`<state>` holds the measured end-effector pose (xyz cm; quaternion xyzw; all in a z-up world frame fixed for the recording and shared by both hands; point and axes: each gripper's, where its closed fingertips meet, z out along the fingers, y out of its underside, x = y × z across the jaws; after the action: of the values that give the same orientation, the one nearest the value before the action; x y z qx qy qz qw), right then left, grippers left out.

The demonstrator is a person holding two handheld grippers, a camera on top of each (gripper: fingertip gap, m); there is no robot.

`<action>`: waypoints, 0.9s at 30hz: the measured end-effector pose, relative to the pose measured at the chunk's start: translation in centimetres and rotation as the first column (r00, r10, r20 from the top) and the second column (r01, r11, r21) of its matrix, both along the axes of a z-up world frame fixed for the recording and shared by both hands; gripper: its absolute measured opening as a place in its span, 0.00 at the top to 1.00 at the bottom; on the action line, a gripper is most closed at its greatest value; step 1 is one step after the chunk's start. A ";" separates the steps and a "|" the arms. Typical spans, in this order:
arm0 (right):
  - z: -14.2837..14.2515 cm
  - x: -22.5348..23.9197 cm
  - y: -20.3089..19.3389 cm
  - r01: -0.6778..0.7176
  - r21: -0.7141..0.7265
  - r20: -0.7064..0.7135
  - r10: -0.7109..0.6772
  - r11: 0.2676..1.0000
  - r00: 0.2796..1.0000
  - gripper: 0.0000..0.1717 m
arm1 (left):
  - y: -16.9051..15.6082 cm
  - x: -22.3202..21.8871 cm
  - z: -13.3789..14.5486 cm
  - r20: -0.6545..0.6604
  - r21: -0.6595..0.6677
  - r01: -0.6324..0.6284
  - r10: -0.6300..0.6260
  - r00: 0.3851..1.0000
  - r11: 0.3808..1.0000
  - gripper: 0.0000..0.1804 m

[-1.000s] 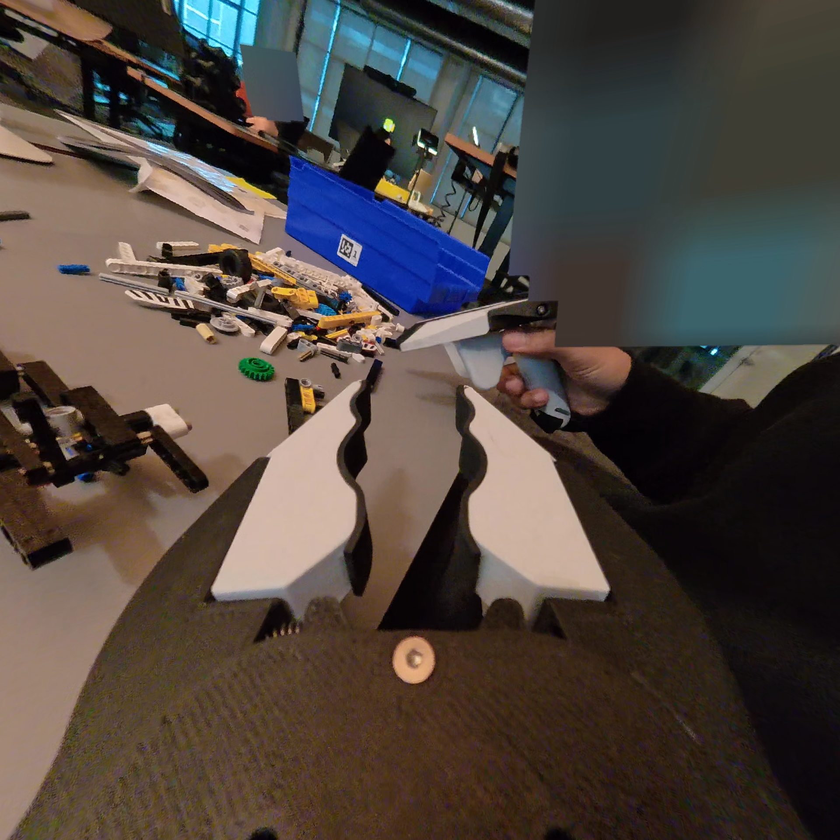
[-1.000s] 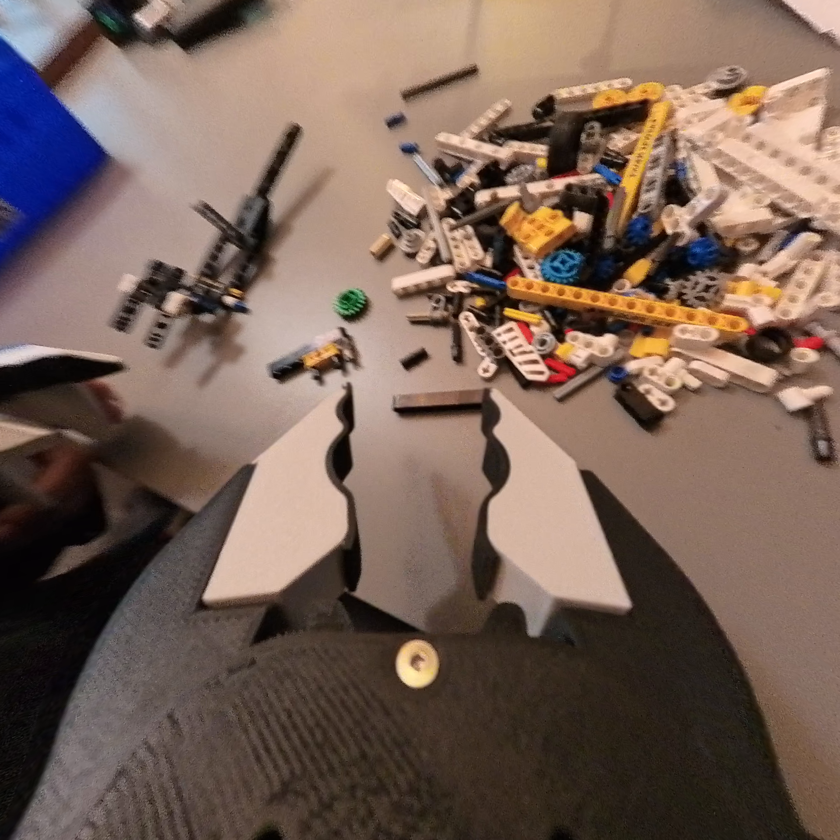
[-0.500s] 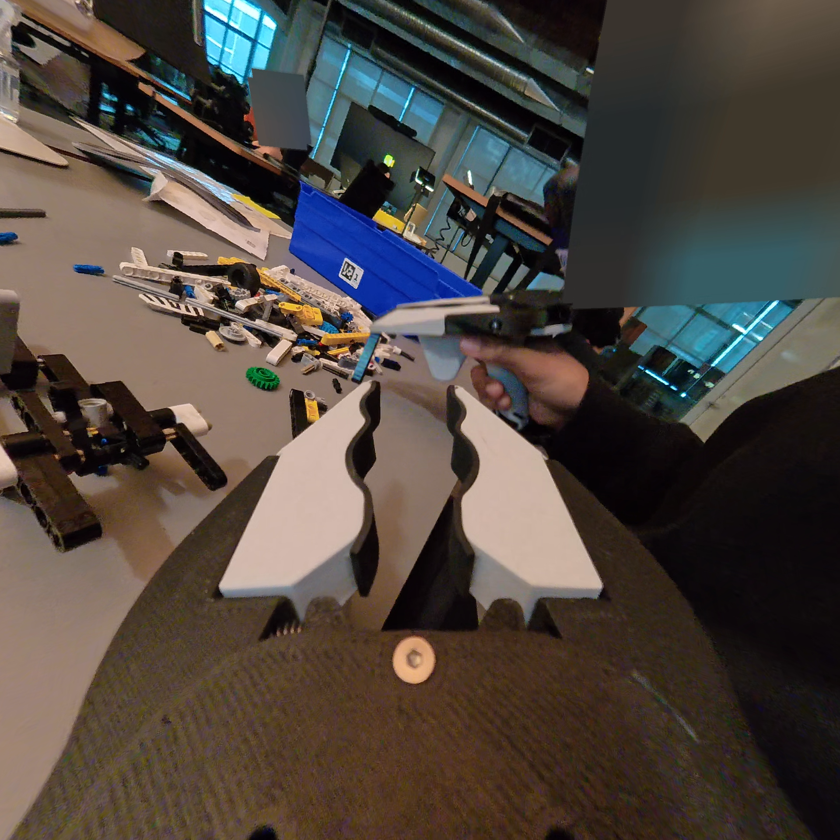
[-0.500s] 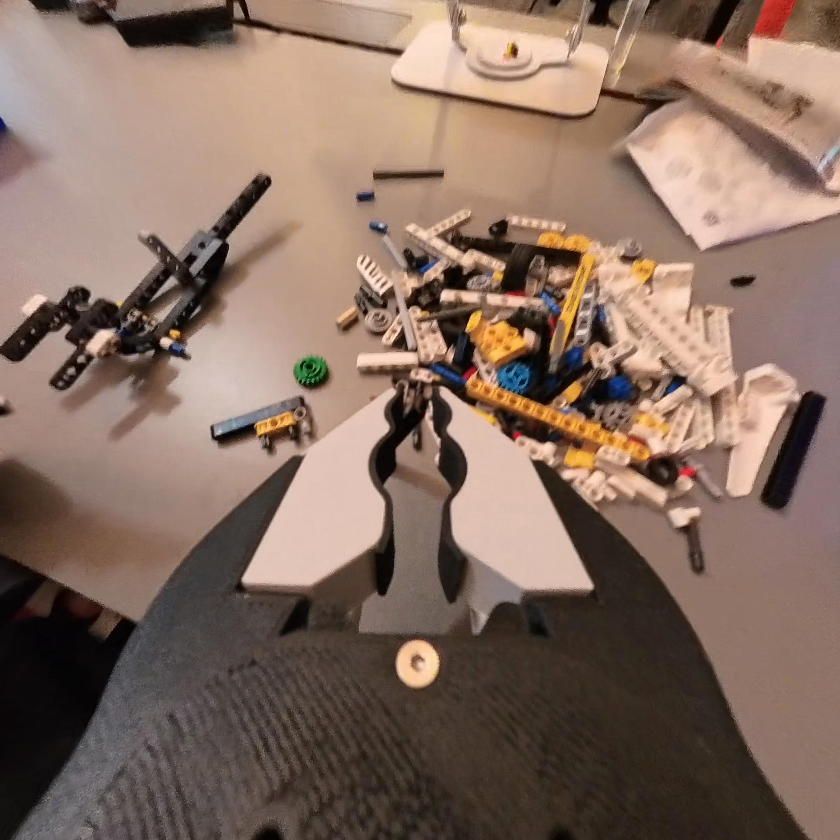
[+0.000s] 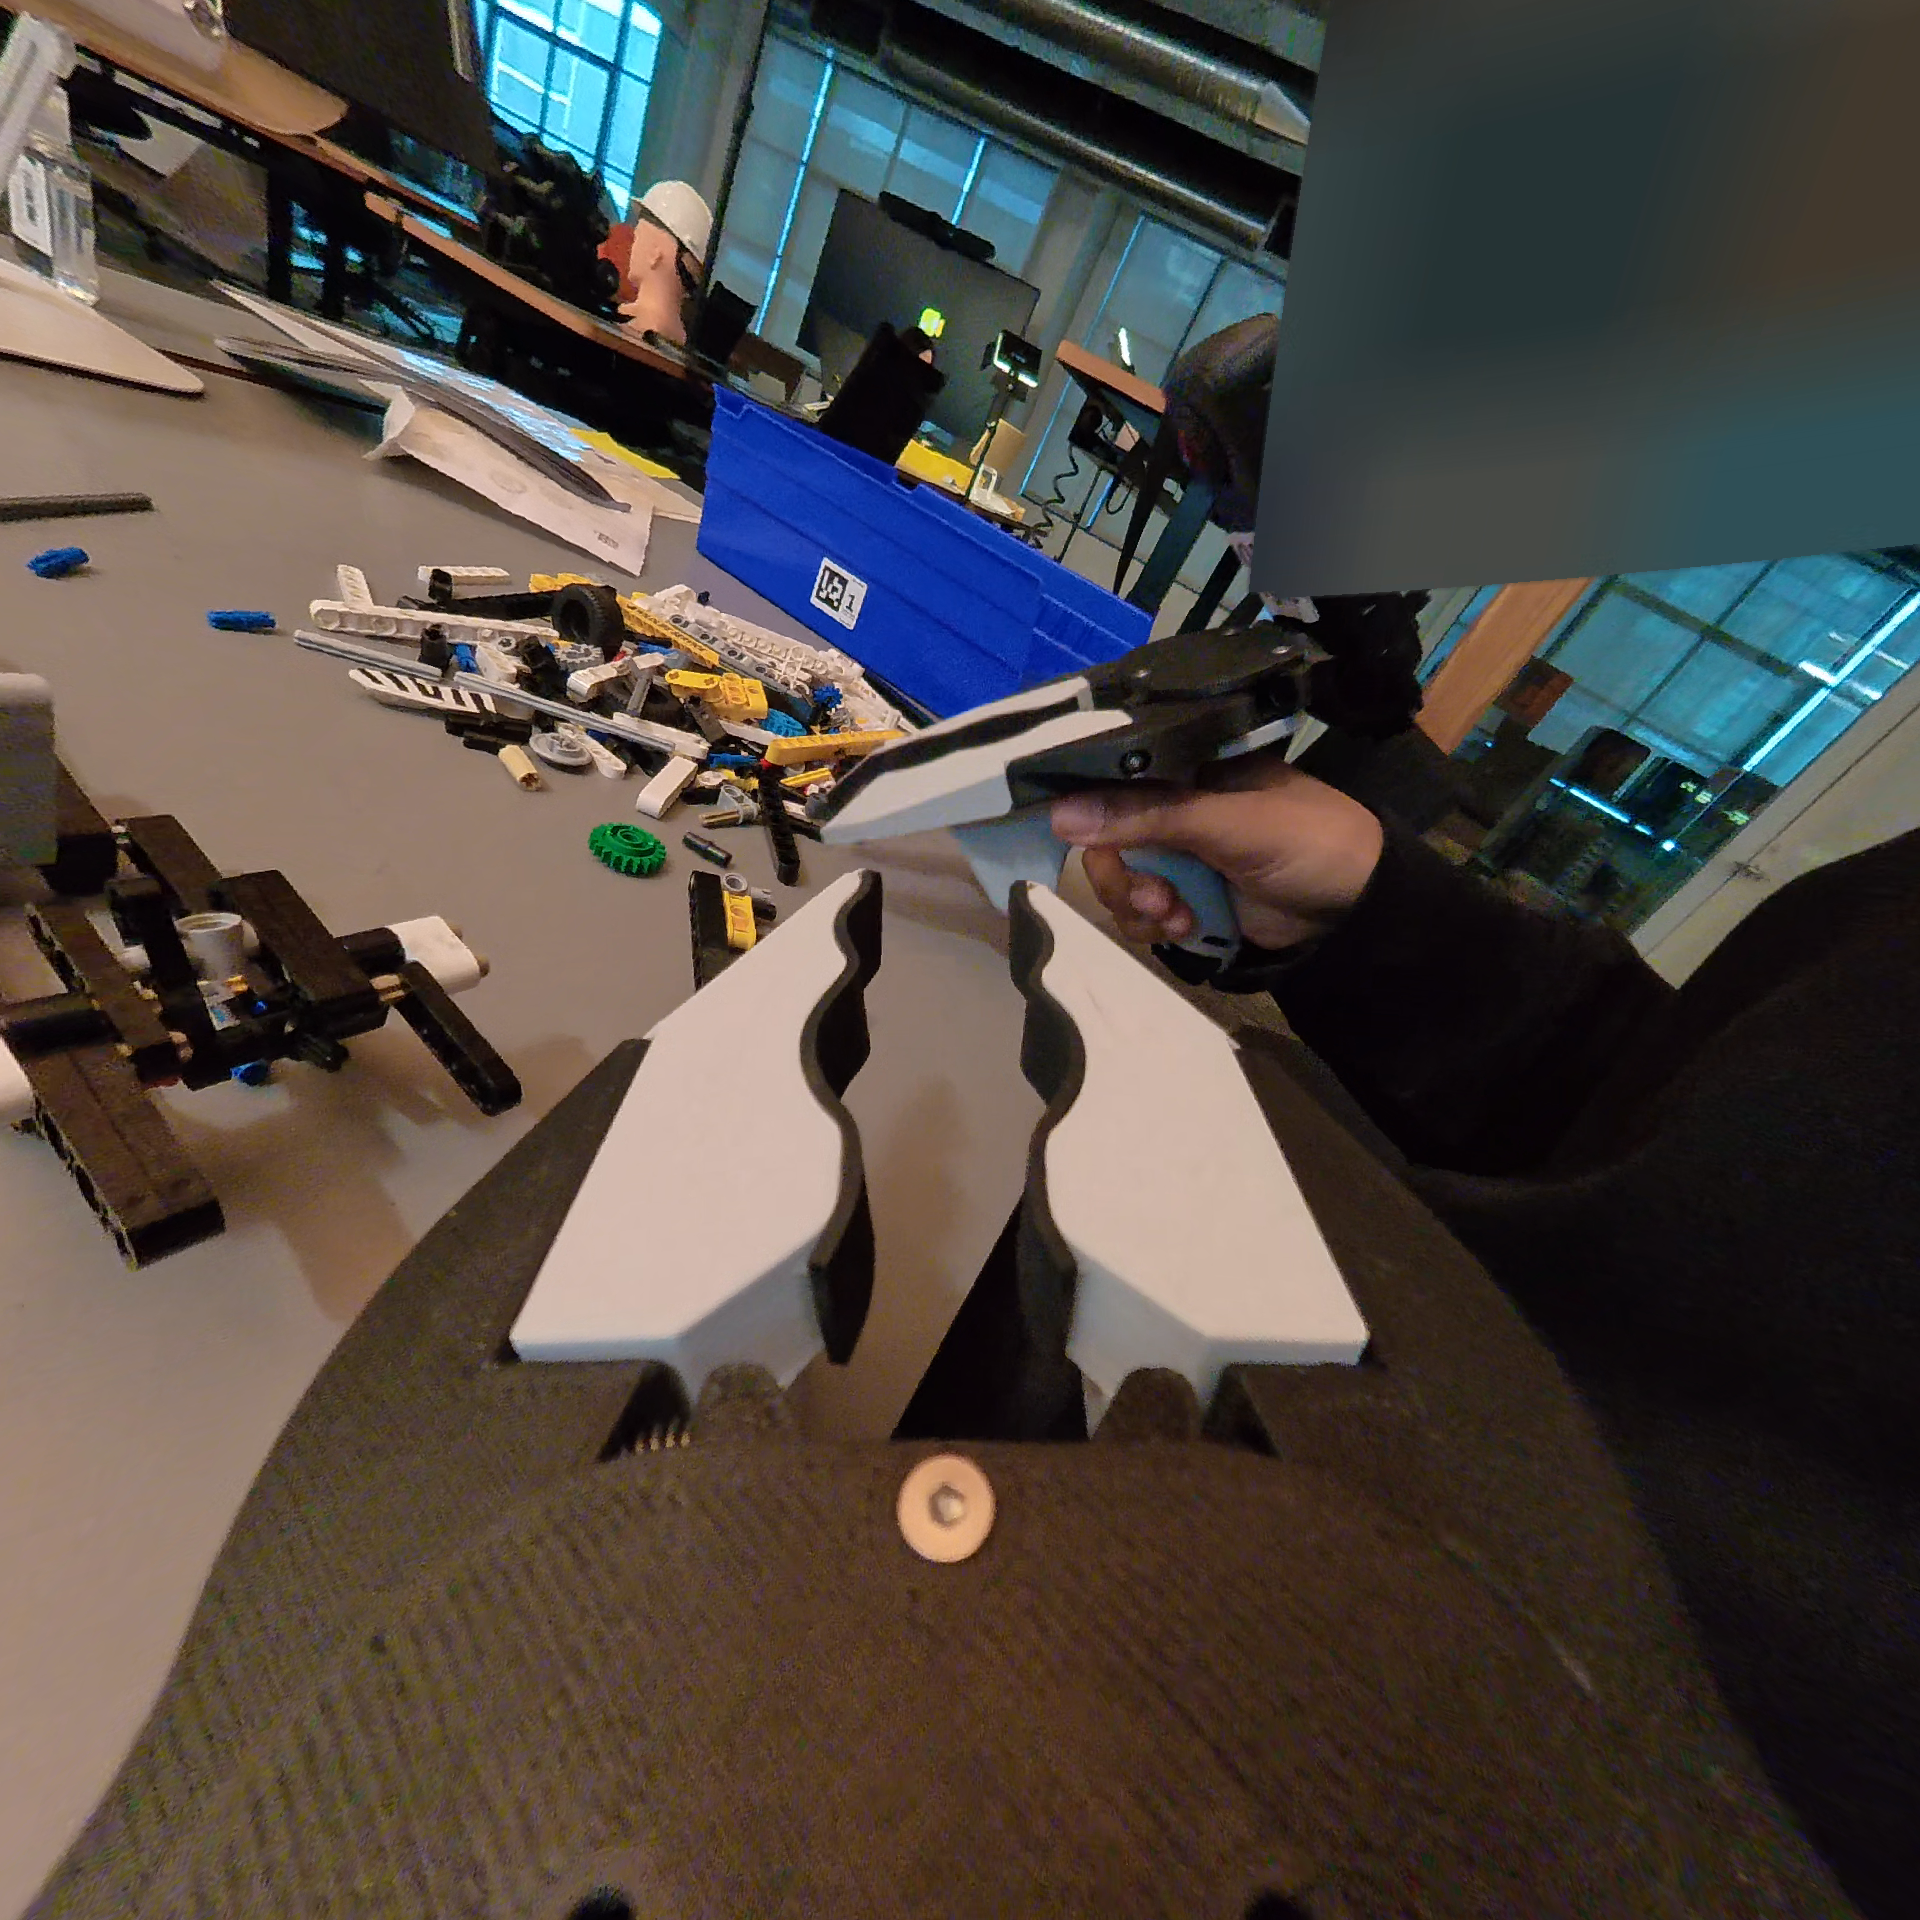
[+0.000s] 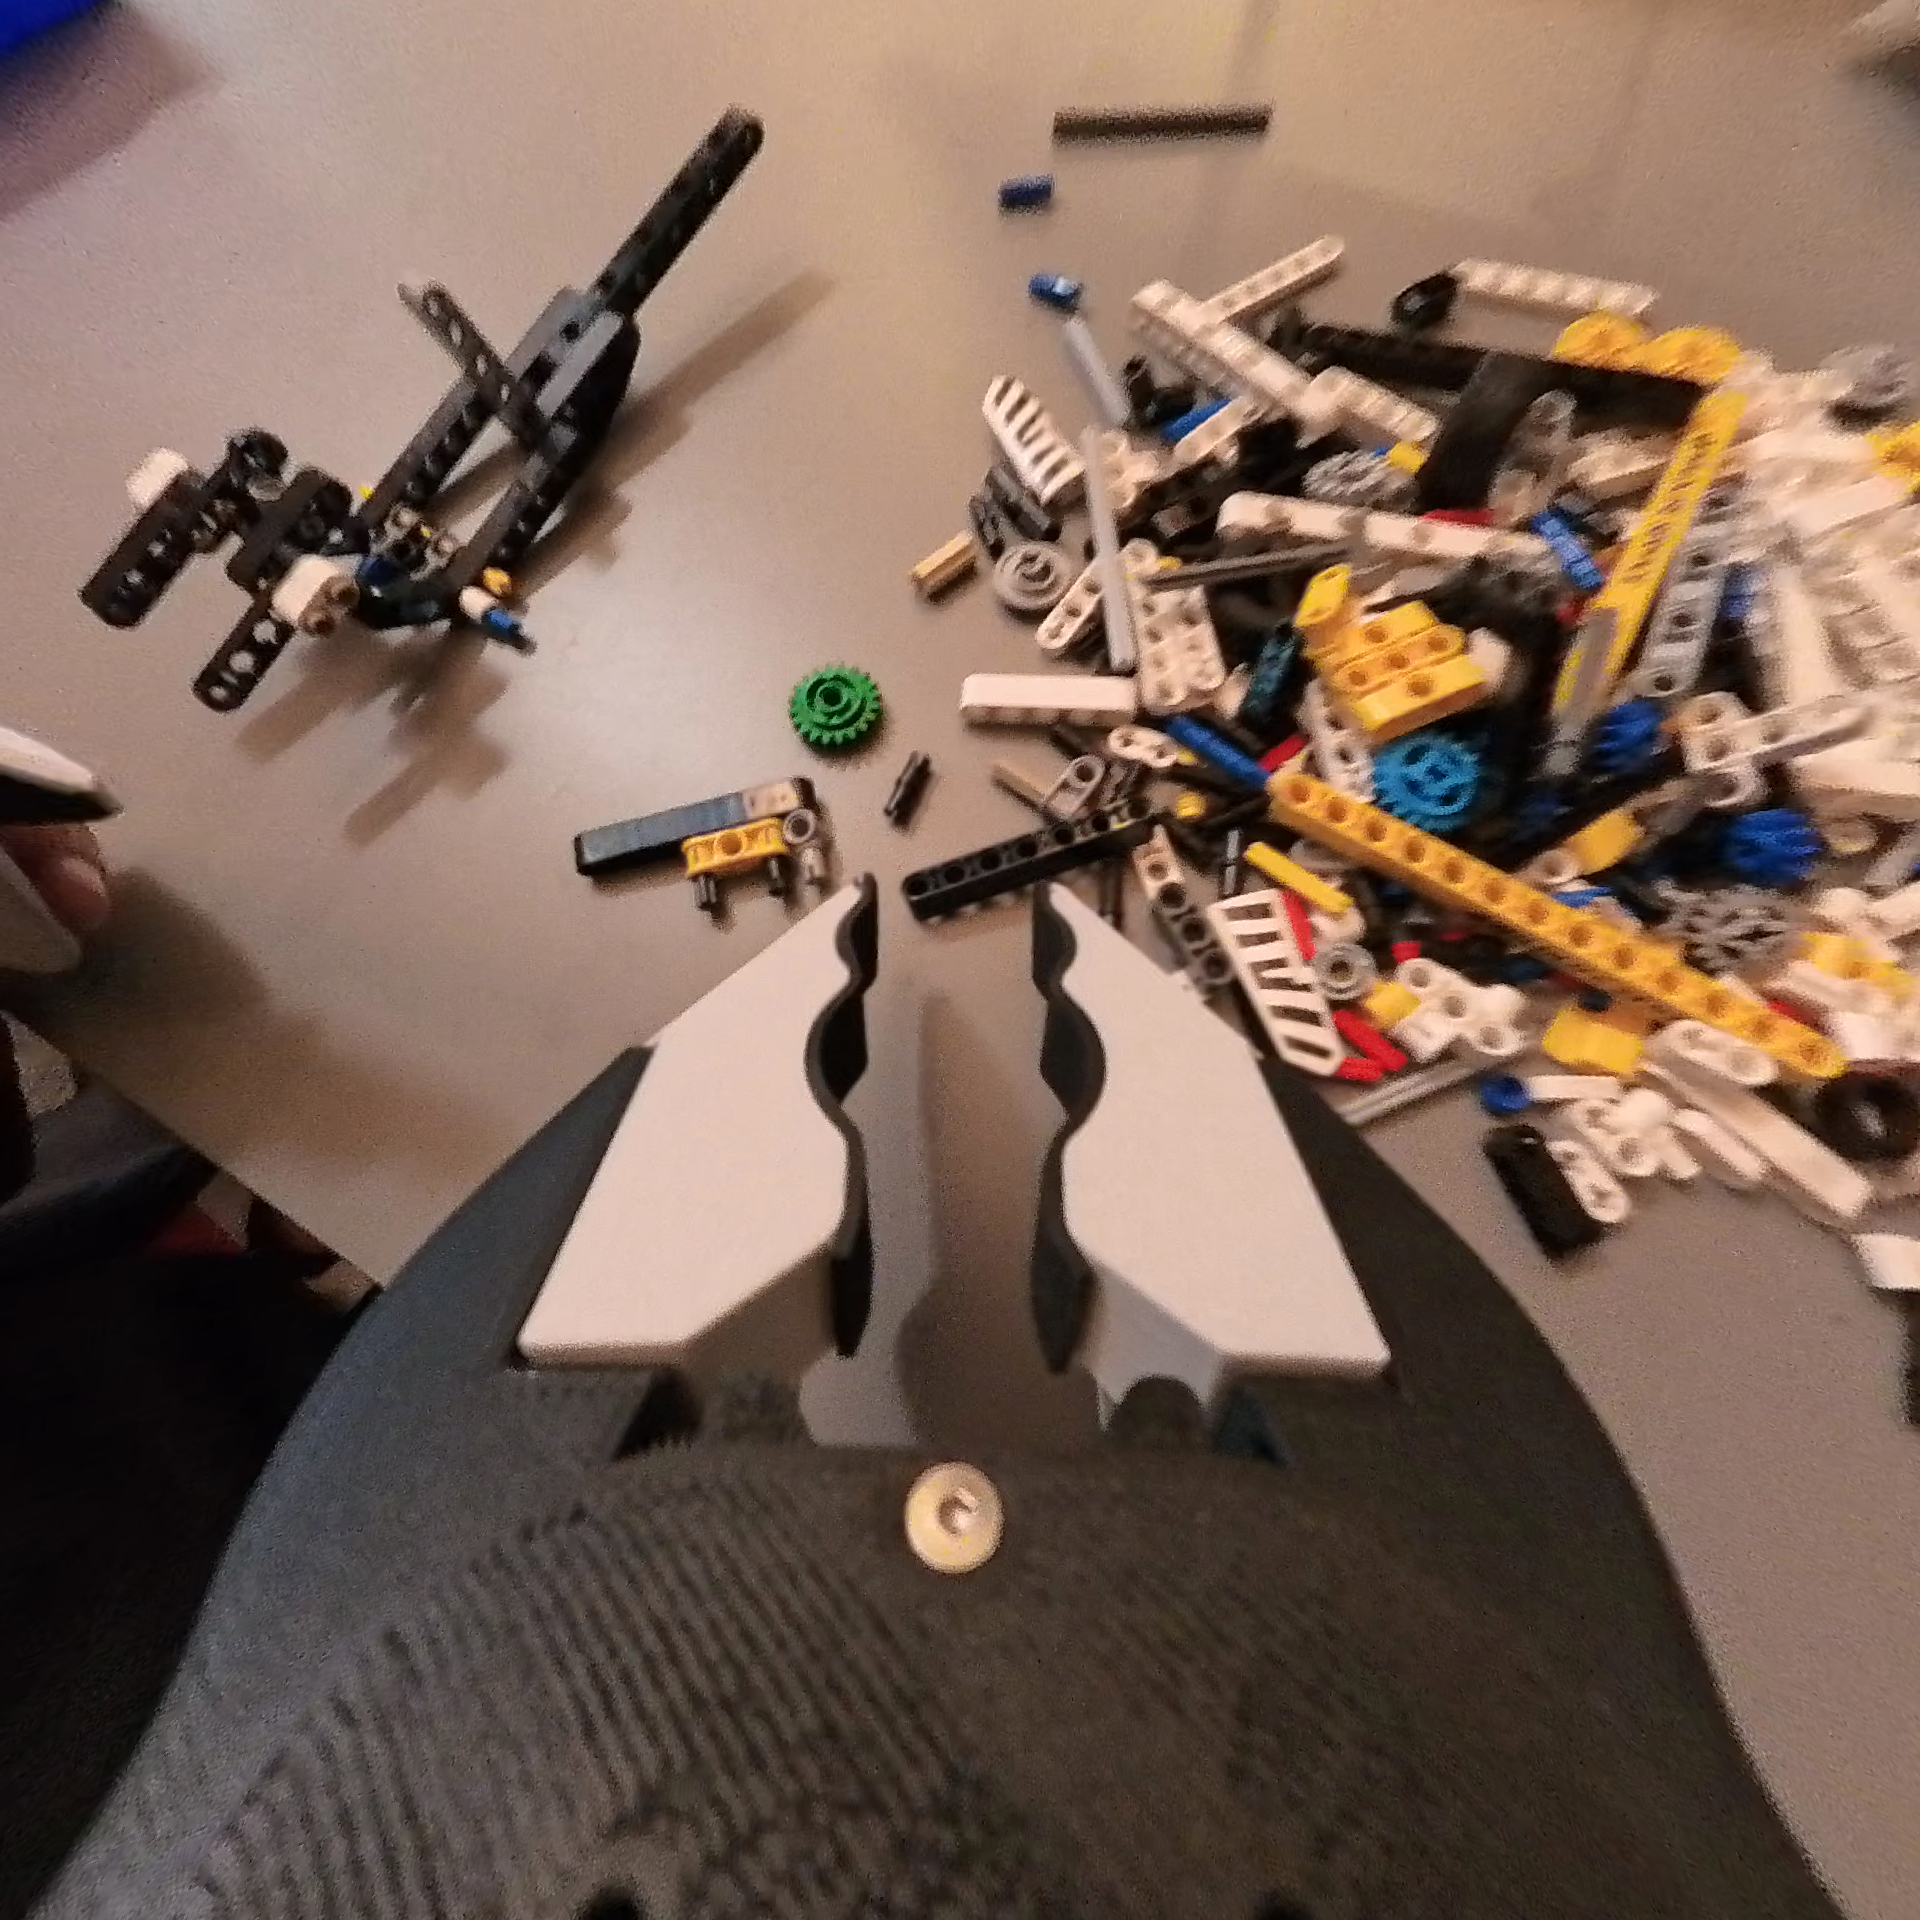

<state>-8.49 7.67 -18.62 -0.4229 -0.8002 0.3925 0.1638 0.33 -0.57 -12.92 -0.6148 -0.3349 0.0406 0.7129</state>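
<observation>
My left gripper (image 5: 943,894) is open and empty, low over the grey table (image 5: 312,790). A black beam assembly (image 5: 156,997) lies to its left. My right gripper (image 6: 951,894) is open and empty. A black holed beam (image 6: 1029,862) lies on the table just past its fingertips, one end against the pile of loose building pieces (image 6: 1455,675). The left wrist view shows the right gripper (image 5: 831,826), held by a hand, above that beam (image 5: 779,831). A green gear (image 6: 834,707) and a small black and yellow sub-assembly (image 6: 717,831) lie left of the beam.
A blue bin (image 5: 883,582) stands behind the pile (image 5: 644,675). Papers (image 5: 520,468) lie at the back. The black assembly also shows in the right wrist view (image 6: 416,499). The table's near edge (image 6: 260,1195) runs at lower left, by the person's dark sleeve (image 5: 1507,997). About 15 cm separates my left fingertips from my right. The green gear (image 6: 834,707) lies some 5 cm from my right tips, 12 cm from my left tips. It turns up in the left wrist view (image 5: 642,836) as well.
My right gripper closed on the black beam and lifted it, then opened; the beam has left the grasp and lies on the table. My left gripper narrowed a little and stayed empty.
</observation>
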 end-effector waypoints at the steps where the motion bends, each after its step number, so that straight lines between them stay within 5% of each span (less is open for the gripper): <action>1: -0.6 0.1 -0.3 -0.005 0.025 0.018 0.004 1.000 1.000 0.84 | 0.0 0.0 0.0 -0.001 -0.003 0.000 0.000 1.000 1.000 0.88; 8: -0.9 -4.0 0.5 0.079 0.237 -0.145 -0.045 0.968 0.988 0.88 | 0.2 0.2 -0.2 -0.006 -0.017 0.004 -0.004 1.000 1.000 0.88; 15: 0.8 -0.4 -2.1 -0.064 0.136 -0.195 0.090 0.989 0.977 0.89 | 0.7 0.5 -0.4 -0.009 -0.043 0.014 -0.015 1.000 0.999 0.88; 19: -0.1 0.6 -3.2 -0.140 0.050 -0.131 0.146 0.989 0.981 0.90 | 1.2 0.5 -0.2 0.029 -0.040 0.013 -0.012 1.000 0.999 0.88; 23: -1.2 1.5 -4.7 -0.199 -0.138 0.091 0.212 0.970 0.973 0.80 | 2.1 0.2 0.4 0.091 -0.057 0.019 -0.014 0.996 0.998 0.83; 27: -1.4 1.3 -4.9 -0.231 -0.143 0.110 0.248 0.962 0.963 0.88 | 2.6 -1.1 0.9 0.101 -0.099 -0.021 0.031 0.994 0.995 0.81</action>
<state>-7.17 2.80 -20.02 -0.3565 -0.8273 0.4327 0.0363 -0.80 2.00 -11.98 -0.6457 -0.3767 0.0345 0.6632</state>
